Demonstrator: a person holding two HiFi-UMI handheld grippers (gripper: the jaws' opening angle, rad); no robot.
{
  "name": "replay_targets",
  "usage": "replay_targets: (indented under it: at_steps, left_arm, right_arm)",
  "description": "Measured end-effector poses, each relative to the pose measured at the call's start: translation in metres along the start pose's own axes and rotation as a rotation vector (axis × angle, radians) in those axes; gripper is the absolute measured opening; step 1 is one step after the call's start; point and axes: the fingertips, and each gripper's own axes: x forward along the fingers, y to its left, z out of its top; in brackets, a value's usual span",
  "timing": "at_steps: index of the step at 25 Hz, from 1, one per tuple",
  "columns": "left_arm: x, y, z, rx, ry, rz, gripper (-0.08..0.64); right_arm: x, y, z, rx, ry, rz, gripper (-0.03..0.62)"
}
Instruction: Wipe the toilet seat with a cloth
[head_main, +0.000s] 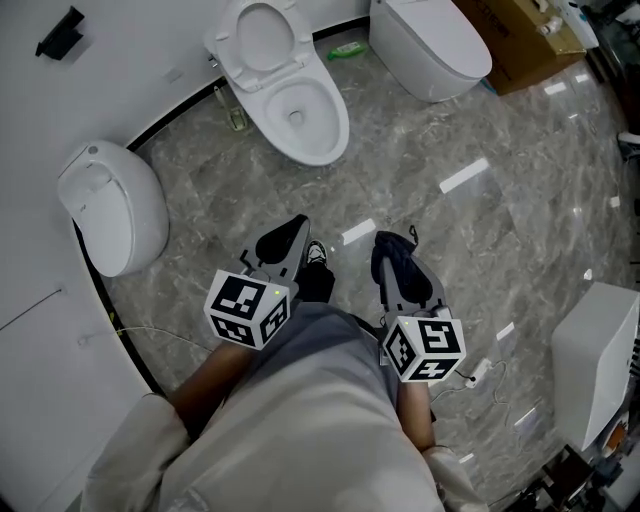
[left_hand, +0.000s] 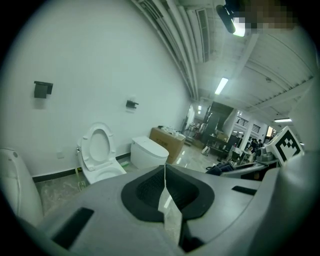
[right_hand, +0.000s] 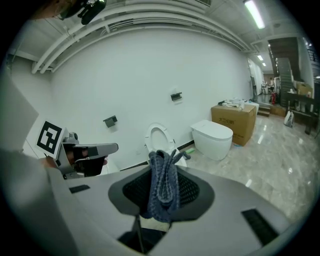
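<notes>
One cloth (right_hand: 162, 192), seemingly three toilets (head_main: 290, 100)

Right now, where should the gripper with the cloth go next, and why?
Probably carry the right gripper forward to the open toilet. Its jaws pinch the blue cloth, but the toilet stands across the floor, too far to wipe yet.

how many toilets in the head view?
3. Open toilet at top centre, closed toilet at top right, wall-side toilet at left. More may be out of frame.
</notes>
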Motion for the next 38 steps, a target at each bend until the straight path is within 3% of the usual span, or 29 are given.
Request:
replay_targets:
  at_steps: [5, 18, 25, 38]
  left_arm:
    - [0.01, 0.034, 0.022, -0.011, -0.027, 0.05, 0.011]
    - [0.015, 0.098, 0.04, -0.129, -0.082, 0.217, 0.011]
    - [0.054, 0.13, 0.07, -0.16, -0.109, 0.309, 0.011]
    - [0.148, 0.178, 0.145, -0.247, -0.159, 0.5, 0.011]
  right_arm:
    - [0.04, 0.009, 0.031, -0.034, 0.001, 0.046, 0.083]
    - [0.118, 0.035, 0.073, -0.148, 0.058, 0.206, 0.083]
    - [0.181, 0.035, 0.12, -0.209, 0.072, 0.329, 0.083]
    - [0.299, -0.005, 0.234, -0.297, 0.107, 0.519, 0.083]
